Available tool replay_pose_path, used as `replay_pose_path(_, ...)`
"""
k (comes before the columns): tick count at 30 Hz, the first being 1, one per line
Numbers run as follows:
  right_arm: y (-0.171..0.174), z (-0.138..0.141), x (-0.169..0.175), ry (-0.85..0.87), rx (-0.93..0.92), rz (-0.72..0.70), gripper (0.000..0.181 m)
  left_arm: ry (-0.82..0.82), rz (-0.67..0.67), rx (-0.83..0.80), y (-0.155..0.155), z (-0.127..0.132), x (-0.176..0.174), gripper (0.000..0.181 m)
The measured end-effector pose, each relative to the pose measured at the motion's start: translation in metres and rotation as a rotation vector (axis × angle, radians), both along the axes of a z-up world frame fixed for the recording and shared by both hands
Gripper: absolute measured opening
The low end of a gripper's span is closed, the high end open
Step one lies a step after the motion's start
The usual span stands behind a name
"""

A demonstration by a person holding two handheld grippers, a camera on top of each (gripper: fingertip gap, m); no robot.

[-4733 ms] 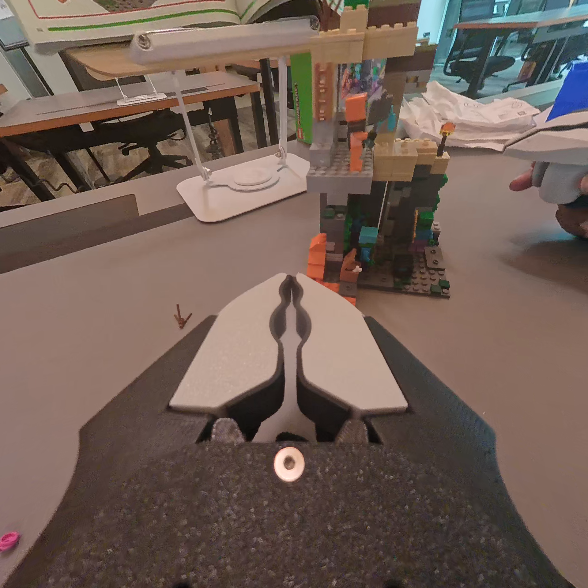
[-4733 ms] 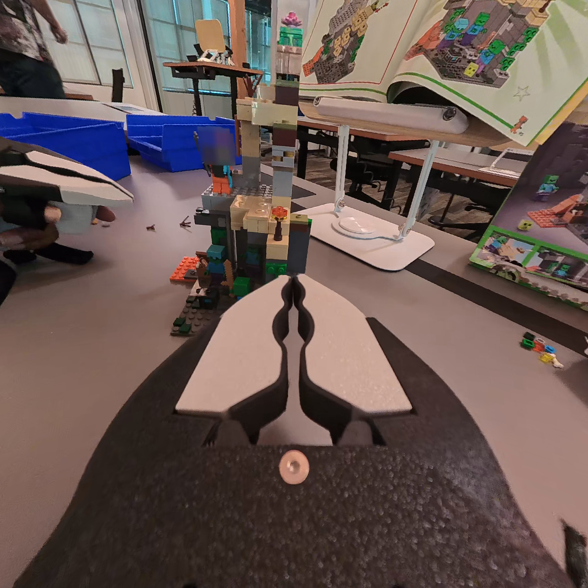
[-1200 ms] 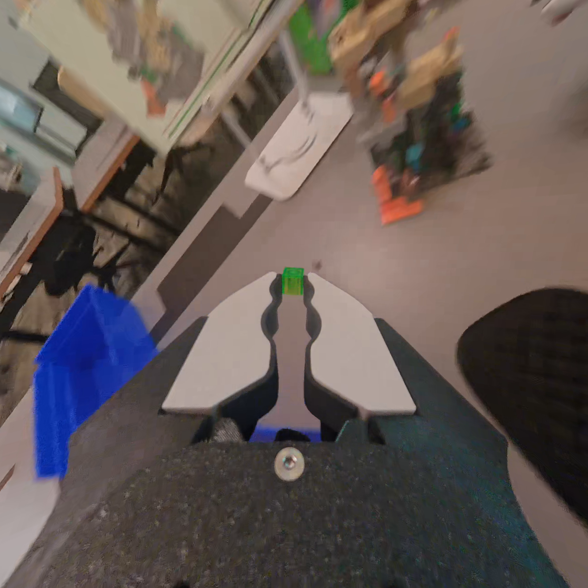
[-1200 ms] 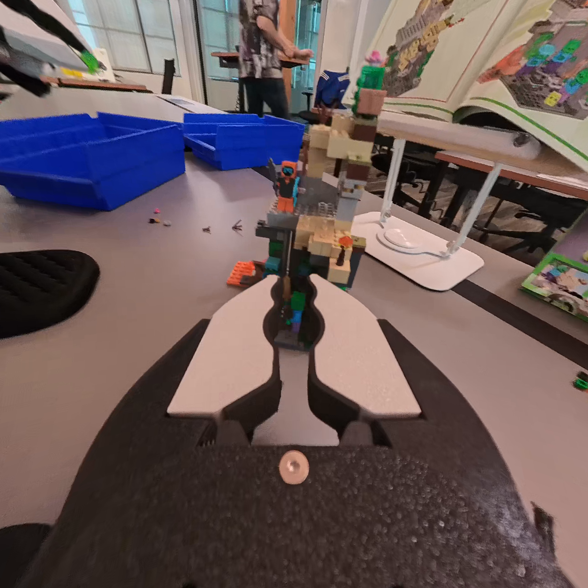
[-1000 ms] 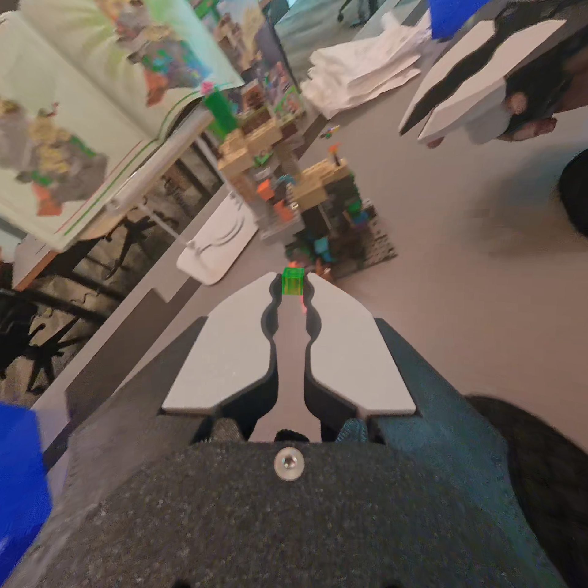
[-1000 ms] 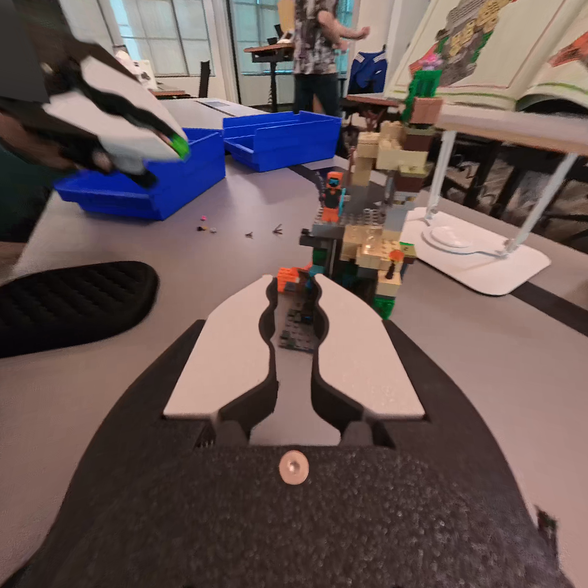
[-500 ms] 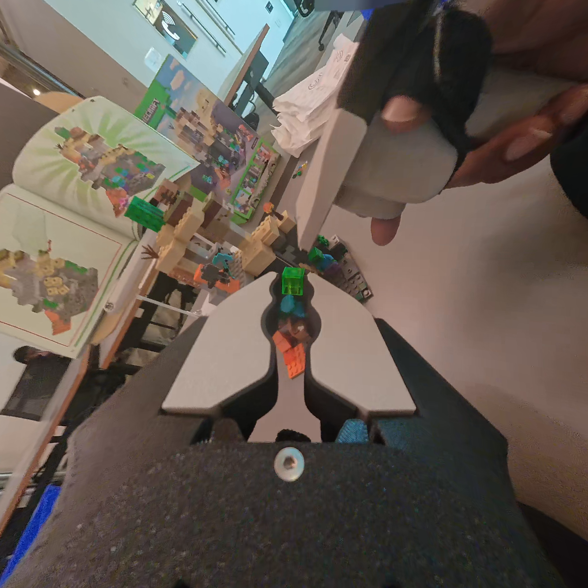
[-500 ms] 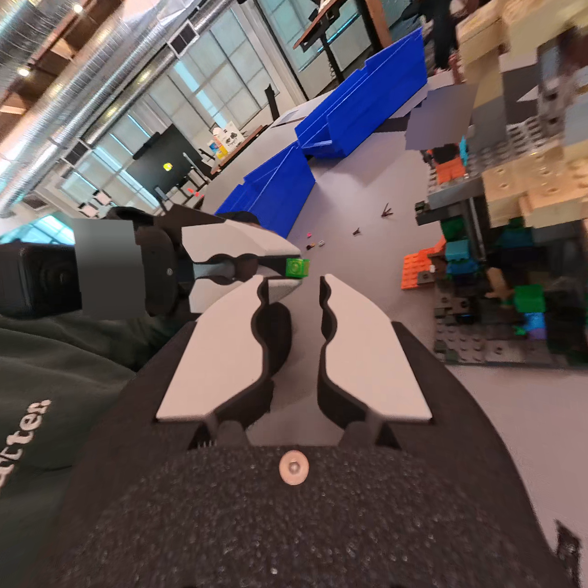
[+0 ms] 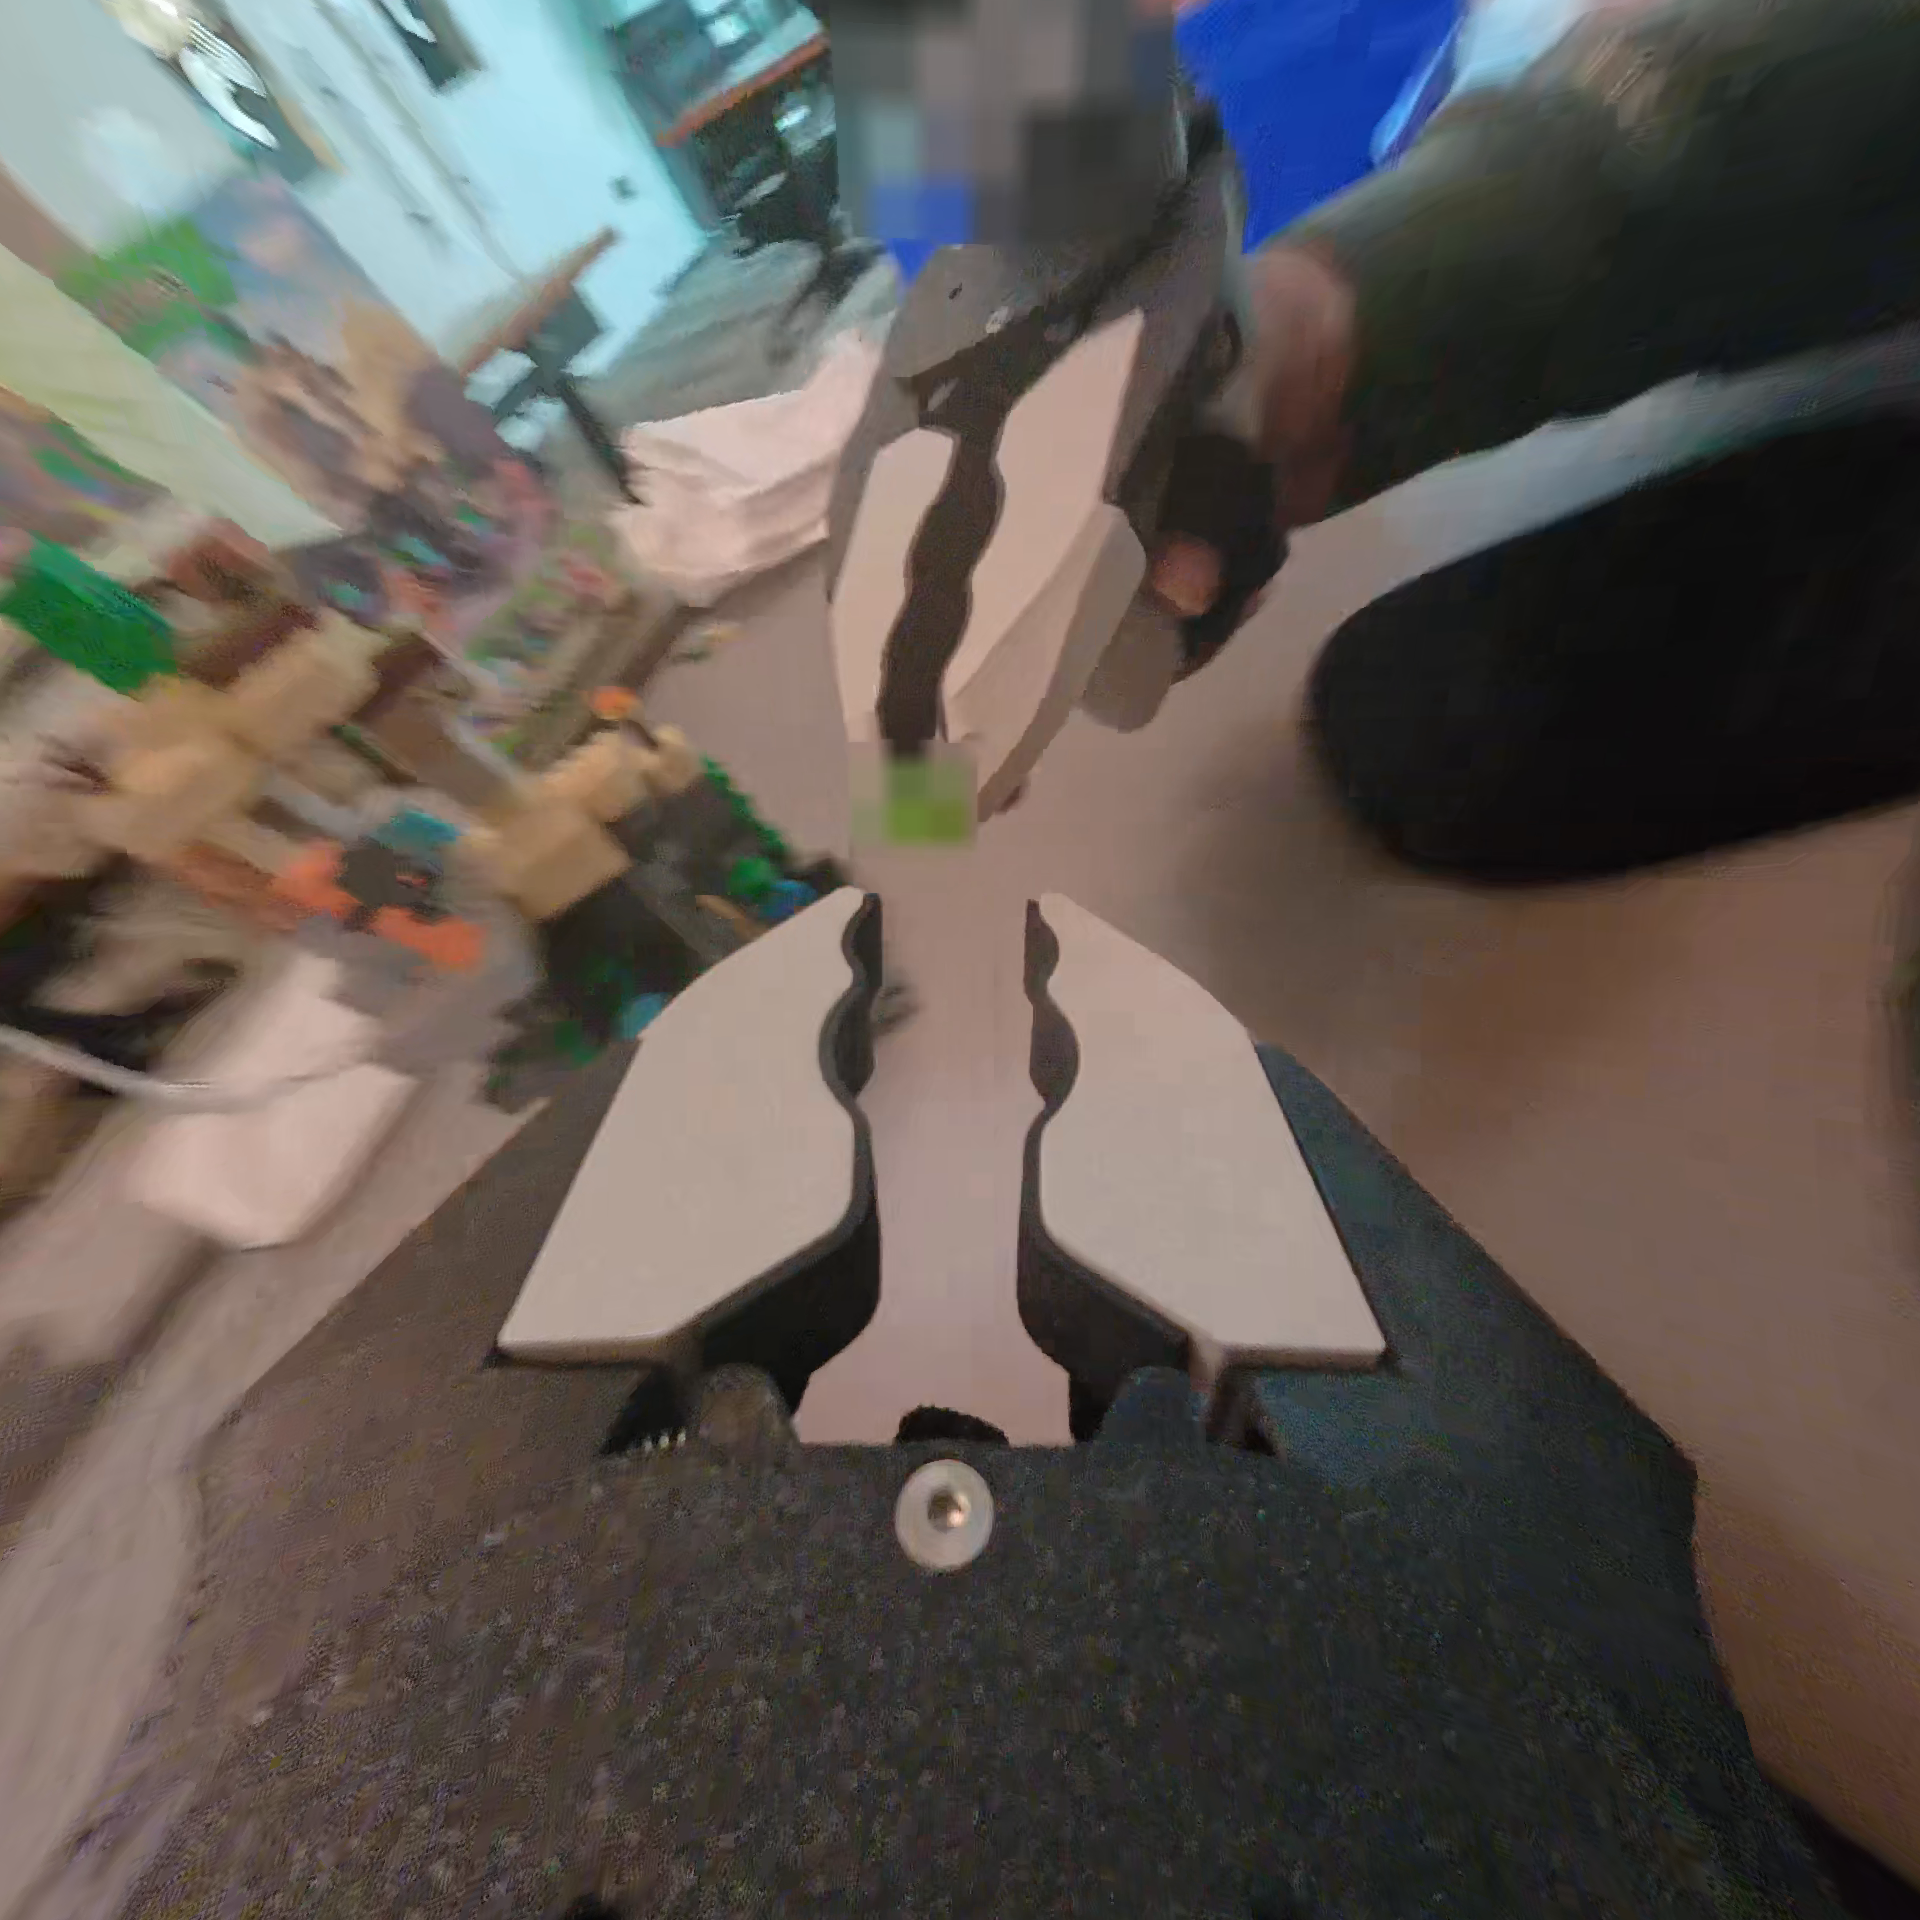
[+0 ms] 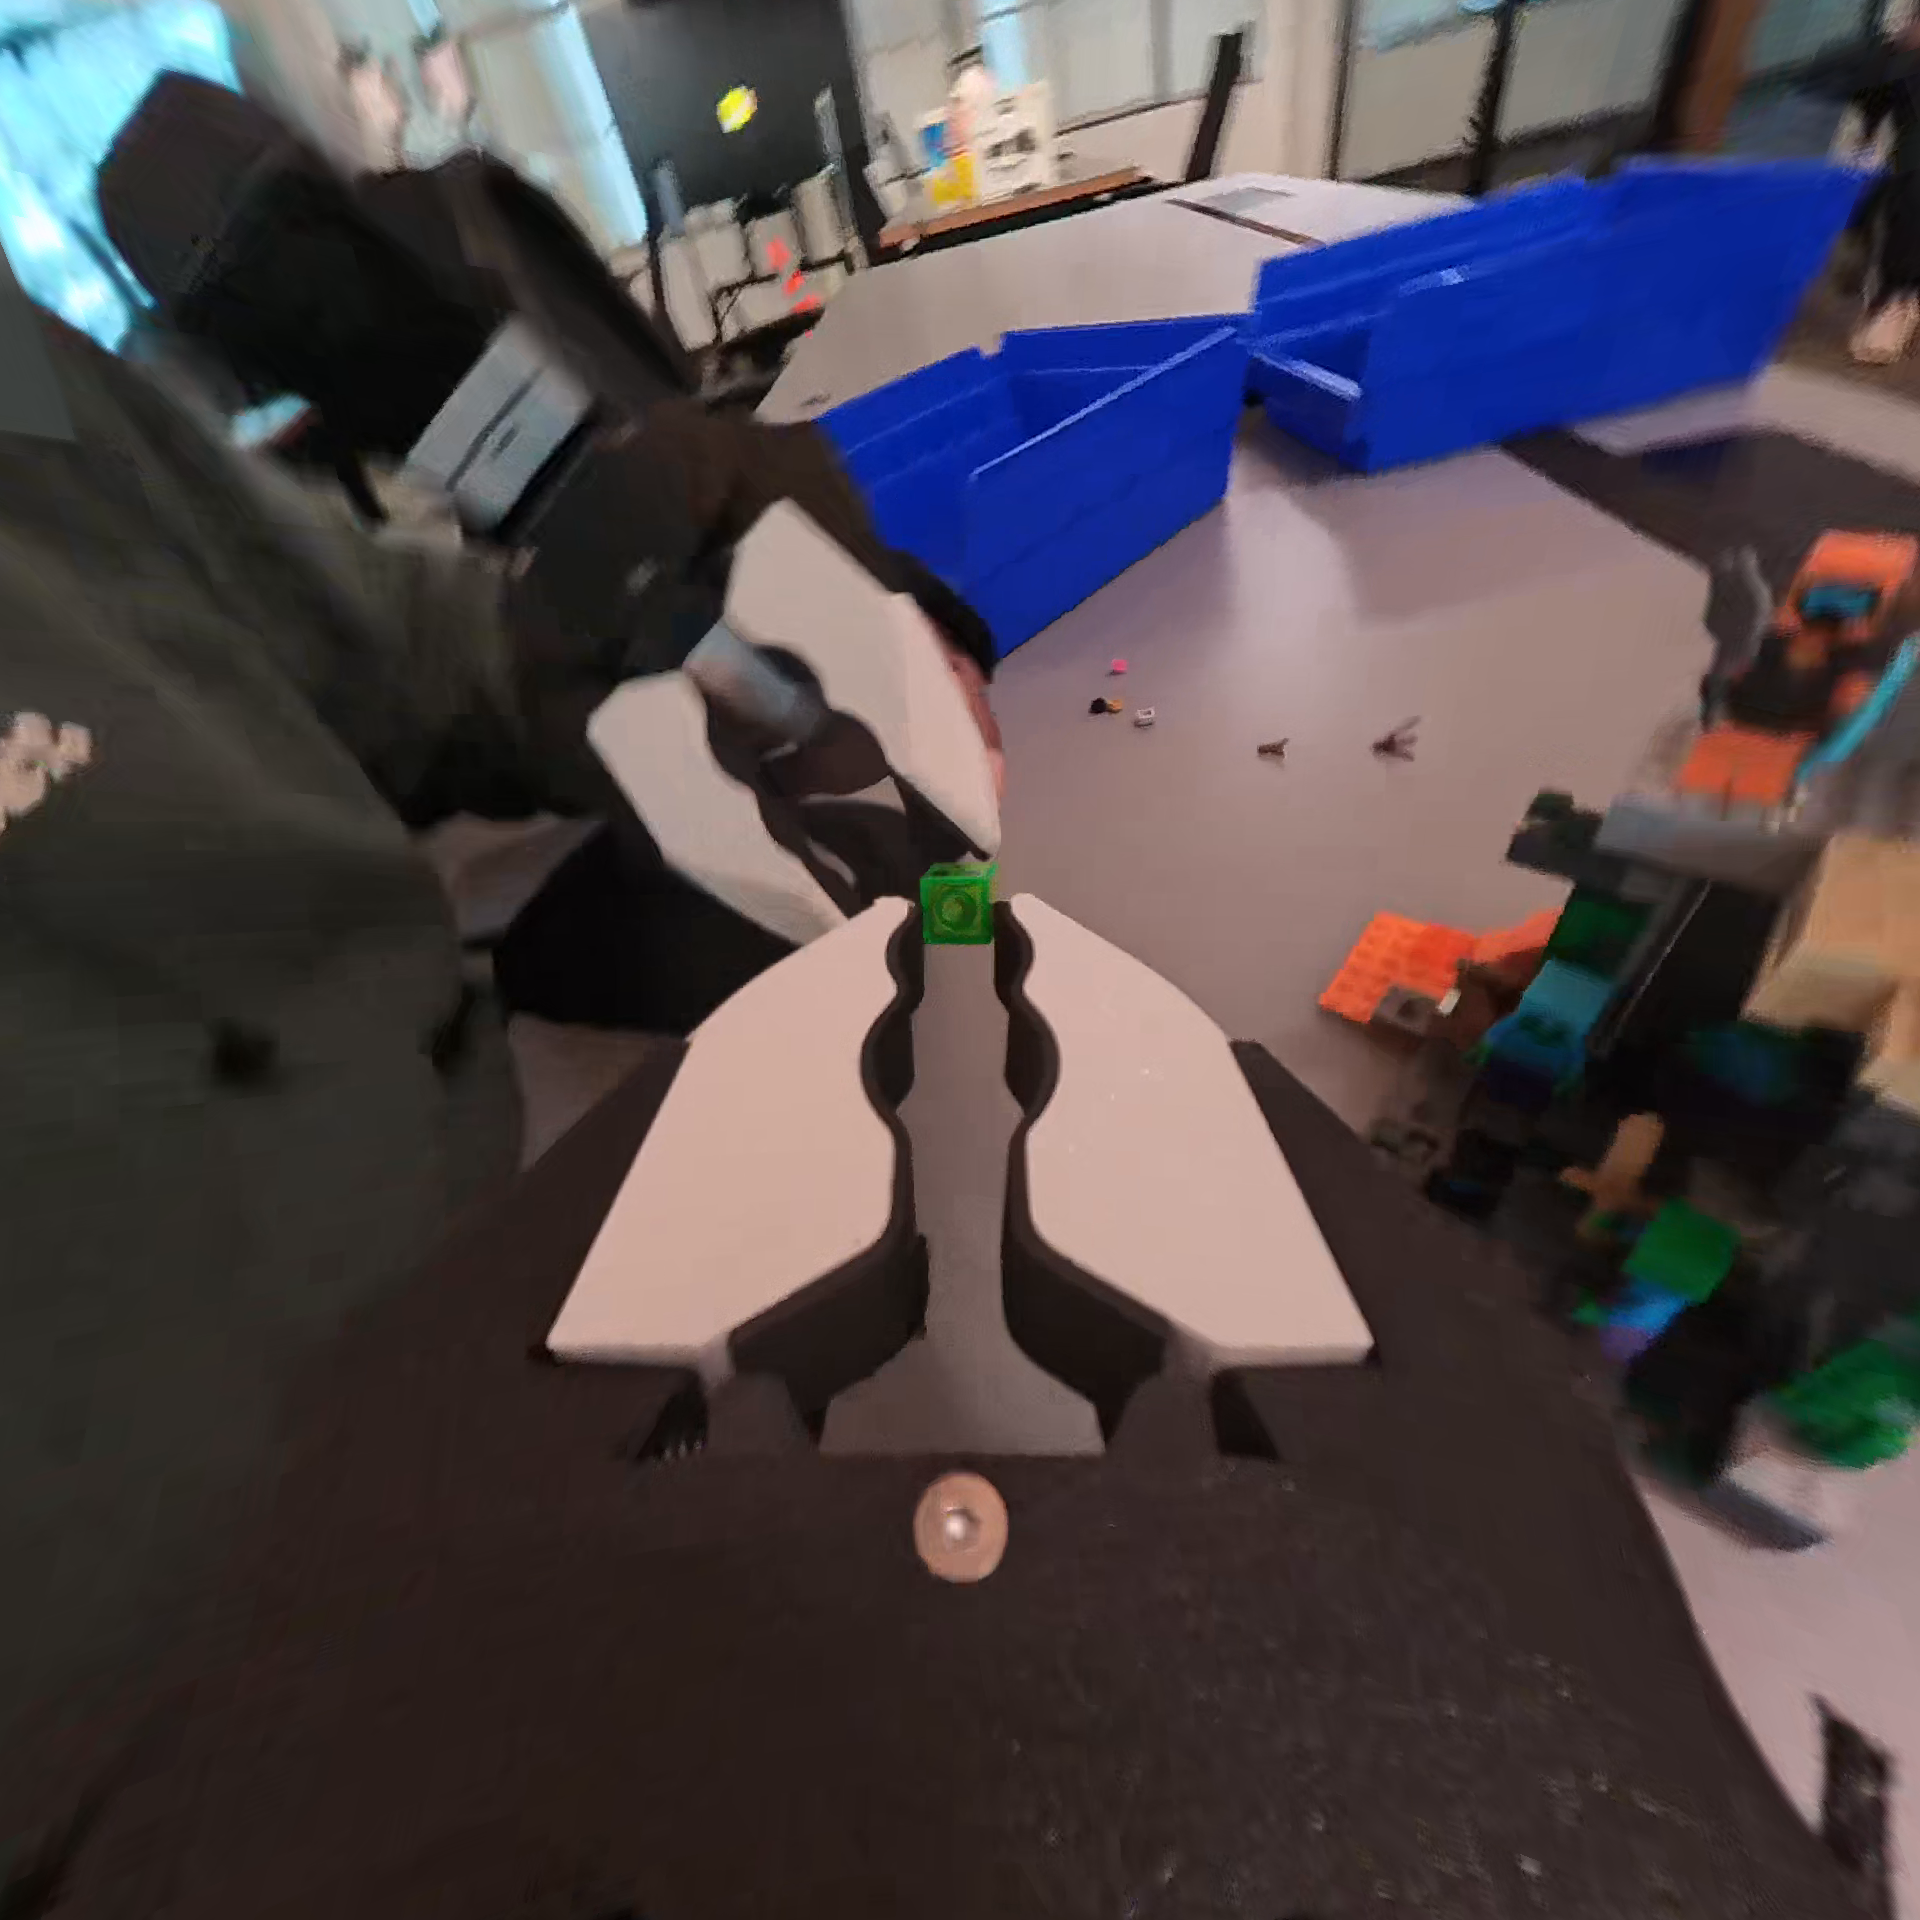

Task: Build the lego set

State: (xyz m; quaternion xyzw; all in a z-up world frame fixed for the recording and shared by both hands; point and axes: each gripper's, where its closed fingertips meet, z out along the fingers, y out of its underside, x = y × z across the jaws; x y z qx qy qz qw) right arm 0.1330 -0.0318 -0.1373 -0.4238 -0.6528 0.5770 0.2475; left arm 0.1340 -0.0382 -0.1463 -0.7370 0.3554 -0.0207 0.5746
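My right gripper is shut on a small translucent green brick at its fingertips, held above the grey table. In the left wrist view the right gripper points down with the blurred green brick at its tip. My left gripper is open and empty just below that brick. It also shows in the right wrist view, its fingers spread on either side of the brick. The tall multicoloured lego build stands on the table to the right, blurred at the left in the left wrist view.
Blue bins stand at the back of the table. Small loose pieces lie in front of them. A black pad lies at the right. A white stand base and white papers are near the build. Both grippers' tips are close together, under 4 cm apart.
The green brick has passed from my left gripper to my right. The left gripper has opened and drawn back a little; the right has shut on the brick.
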Motion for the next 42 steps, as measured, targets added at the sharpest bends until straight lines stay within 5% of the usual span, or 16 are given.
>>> replay_pose_path(6, -0.017, 0.0, 0.025, 0.082, 0.274, 0.248, 0.013, -0.536, -0.276, -0.309, -0.022, 0.018, 0.026, 0.024)
replay_pose_path(14, -0.039, 0.0, 0.038, 0.104, 0.536, 0.428, 0.013, -0.769, -0.396, -0.543, -0.028, 0.012, 0.04, 0.023)
replay_pose_path(21, -0.047, 0.0, 0.039, 0.109, 0.606, 0.448, 0.013, -0.794, -0.448, -0.595, -0.034, 0.01, 0.05, 0.016)
replay_pose_path(24, -0.038, 0.001, 0.033, 0.061, 0.586, 0.335, 0.014, -0.81, -0.396, -0.543, -0.027, 0.01, 0.042, 0.015)
replay_pose_path(30, -0.016, 0.0, 0.025, -0.139, 0.269, 0.077, 0.033, -0.693, -0.296, -0.365, -0.014, 0.005, 0.033, 0.015)
replay_pose_path(35, -0.015, 0.004, 0.025, -0.197, 0.022, -0.014, 0.026, -0.621, -0.274, -0.273, -0.008, 0.007, 0.033, 0.014)
replay_pose_path(42, -0.019, 0.004, 0.026, -0.197, 0.01, -0.041, 0.018, -0.587, -0.267, -0.231, -0.007, 0.008, 0.034, 0.014)
